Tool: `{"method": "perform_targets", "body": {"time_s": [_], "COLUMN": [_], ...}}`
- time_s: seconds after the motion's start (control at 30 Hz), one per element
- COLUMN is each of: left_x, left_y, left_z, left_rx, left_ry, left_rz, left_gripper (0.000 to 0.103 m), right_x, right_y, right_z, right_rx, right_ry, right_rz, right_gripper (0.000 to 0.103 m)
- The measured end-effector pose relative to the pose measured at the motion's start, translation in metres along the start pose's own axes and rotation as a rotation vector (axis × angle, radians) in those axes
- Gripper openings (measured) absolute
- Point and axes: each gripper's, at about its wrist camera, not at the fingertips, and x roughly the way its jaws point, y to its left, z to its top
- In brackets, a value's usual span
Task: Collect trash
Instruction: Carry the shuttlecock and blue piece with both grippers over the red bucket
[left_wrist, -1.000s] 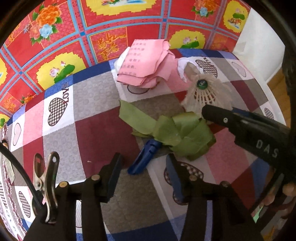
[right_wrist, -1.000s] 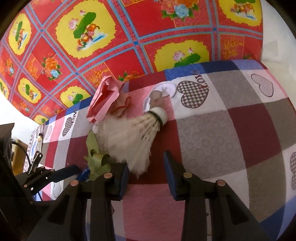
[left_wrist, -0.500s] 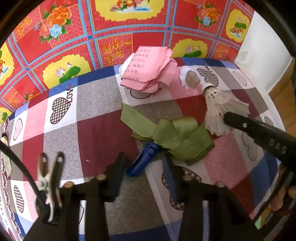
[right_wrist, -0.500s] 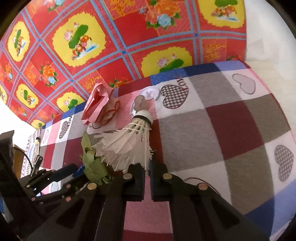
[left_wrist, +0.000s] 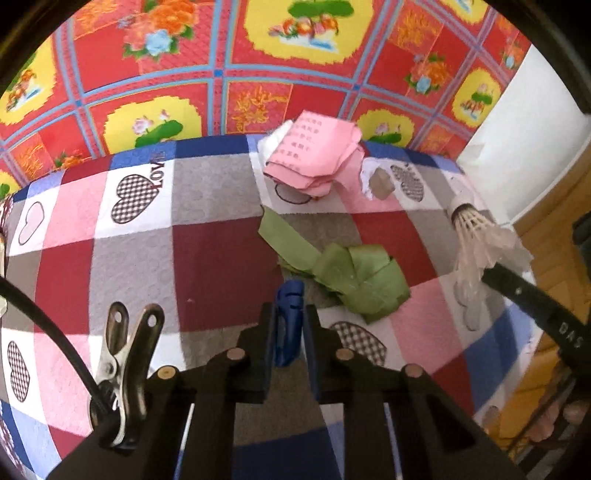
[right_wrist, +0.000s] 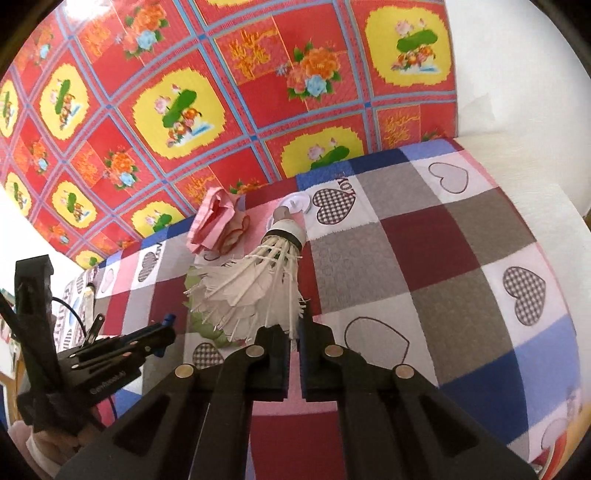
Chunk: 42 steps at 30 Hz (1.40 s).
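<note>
One blue clip (left_wrist: 289, 321) sits clamped between the jaws of the left hand-held gripper (left_wrist: 289, 334), its tip pointing toward the far edge of the table (left_wrist: 218, 266). One white shuttlecock (right_wrist: 258, 284) is pinched by its feather ends in the right hand-held gripper (right_wrist: 293, 349), cork end away from it, held above the checked cloth near the table's right edge. Just beyond the clip lies one crumpled green ribbon (left_wrist: 343, 271). At the far edge rest one wad of pink paper (left_wrist: 314, 155) and, beside it, one small white torn wrapper (left_wrist: 376, 179).

Checked cloth (left_wrist: 221, 258), floral red wall (right_wrist: 221, 74)
</note>
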Motion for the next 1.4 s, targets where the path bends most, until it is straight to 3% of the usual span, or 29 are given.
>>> {"method": "perform_targets", "body": {"time_s": [0.4, 0.73, 1.03, 1.4], "left_x": [-0.048, -0.063, -0.083, -0.105], "left_y": [-0.002, -0.008, -0.028, -0.072], "left_z": [-0.015, -0.03, -0.04, -0.056], "left_rx": [-0.01, 0.052, 0.146, 0.331], "left_ry": [-0.023, -0.013, -0.016, -0.032], "left_rz": [-0.108, -0.118, -0.181, -0.259], "left_gripper": [0.015, 0.015, 0.015, 0.015], "right_x": [-0.043, -0.072, -0.106, -0.15], "right_y": [0.005, 0.012, 0.016, 0.004], "right_z": [-0.024, -0.057, -0.083, -0.121], "right_rx": [0.05, 0.076, 0.121, 0.256], "right_ry": [-0.071, -0.089, -0.144, -0.21], "right_rz": [0.019, -0.003, -0.035, -0.108], "right_gripper": [0.005, 0.005, 0.005, 0.005]}}
